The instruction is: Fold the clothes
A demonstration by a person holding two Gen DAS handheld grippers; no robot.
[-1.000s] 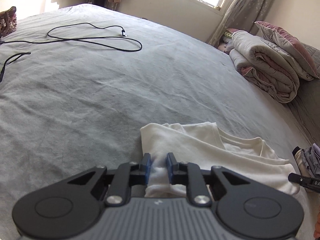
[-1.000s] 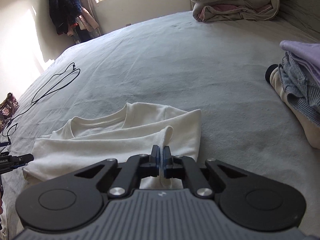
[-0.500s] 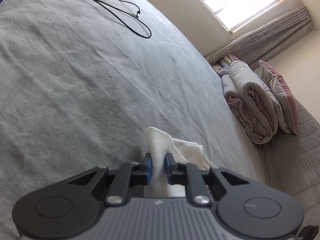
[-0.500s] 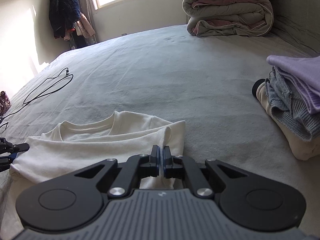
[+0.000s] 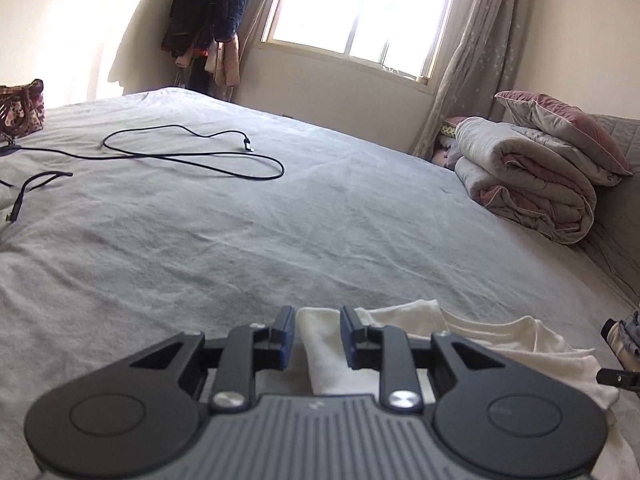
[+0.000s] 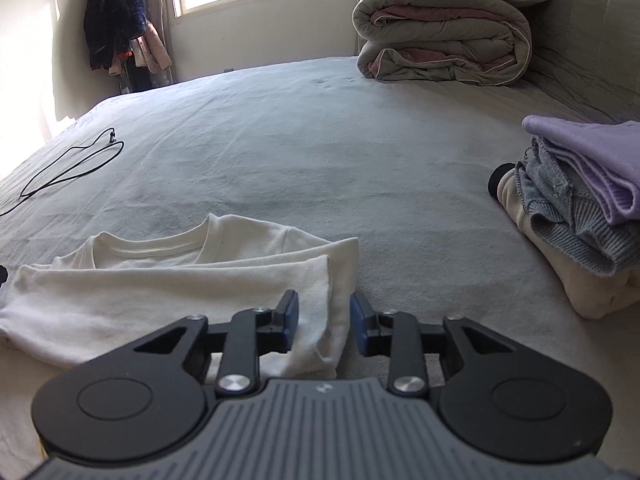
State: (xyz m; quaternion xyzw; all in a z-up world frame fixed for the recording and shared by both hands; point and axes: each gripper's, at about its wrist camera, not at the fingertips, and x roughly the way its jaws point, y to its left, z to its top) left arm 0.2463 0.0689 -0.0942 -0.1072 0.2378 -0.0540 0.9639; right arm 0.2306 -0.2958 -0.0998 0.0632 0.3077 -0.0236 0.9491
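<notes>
Folded white T-shirt (image 6: 168, 292) lies flat on the grey bed (image 6: 320, 152), near edge. Left claw (image 5: 316, 334) is opening, pads clear of the shirt fold between them. Right claw (image 6: 325, 322) is opening, astride the shirt's right edge, not gripping. Stacked folded clothes (image 6: 580, 208) sit to the right.

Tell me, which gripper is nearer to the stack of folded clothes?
Right. The right gripper, jaws opening, sits beside the stack of folded clothes; the left gripper, also opening, is across the white shirt.
</notes>
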